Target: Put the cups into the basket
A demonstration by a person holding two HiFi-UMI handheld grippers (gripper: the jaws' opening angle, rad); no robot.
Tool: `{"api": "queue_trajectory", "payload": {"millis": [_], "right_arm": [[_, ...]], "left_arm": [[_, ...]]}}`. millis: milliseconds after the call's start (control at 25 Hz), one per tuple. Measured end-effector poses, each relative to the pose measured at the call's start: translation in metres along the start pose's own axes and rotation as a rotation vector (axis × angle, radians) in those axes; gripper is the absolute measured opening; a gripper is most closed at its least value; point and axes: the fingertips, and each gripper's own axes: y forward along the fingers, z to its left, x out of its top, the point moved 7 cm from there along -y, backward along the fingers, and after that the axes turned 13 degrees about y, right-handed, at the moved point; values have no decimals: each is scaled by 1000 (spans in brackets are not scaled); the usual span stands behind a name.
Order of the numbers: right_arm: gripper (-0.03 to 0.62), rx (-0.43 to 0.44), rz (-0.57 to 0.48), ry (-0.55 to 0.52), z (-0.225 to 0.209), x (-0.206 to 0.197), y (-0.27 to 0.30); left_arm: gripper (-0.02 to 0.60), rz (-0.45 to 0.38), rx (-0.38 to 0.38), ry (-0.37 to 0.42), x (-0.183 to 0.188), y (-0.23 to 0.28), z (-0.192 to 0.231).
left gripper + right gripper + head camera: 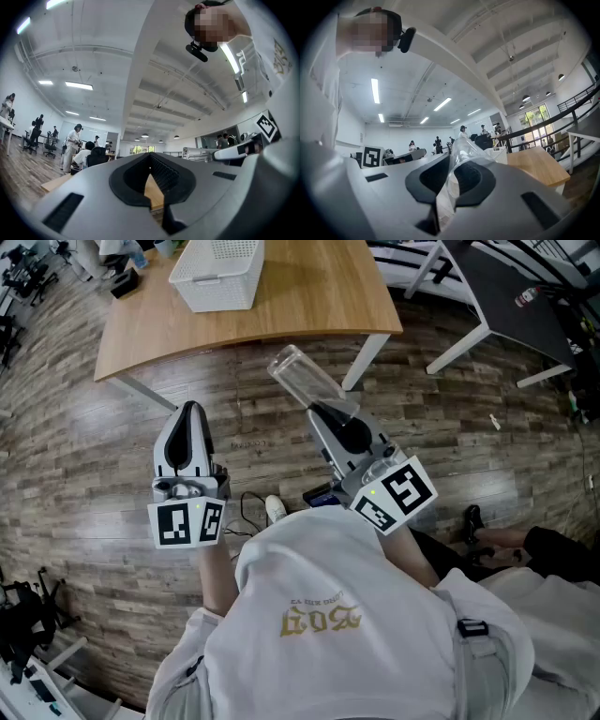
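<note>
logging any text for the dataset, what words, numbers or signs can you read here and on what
On the white shirt, gold print: upside down, too blurred to read.
The square markers on the left gripper and right gripper: patterns only, no words.
The basket and the cup: no text.
</note>
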Motion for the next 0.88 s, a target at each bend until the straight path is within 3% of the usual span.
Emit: {"api": "queue_trajectory", "payload": {"millis": [880], "right_arm": [[31,17,-8,1,-3,6,-16]], "left_arm": [[6,-5,-13,13,9,4,-19]]}}
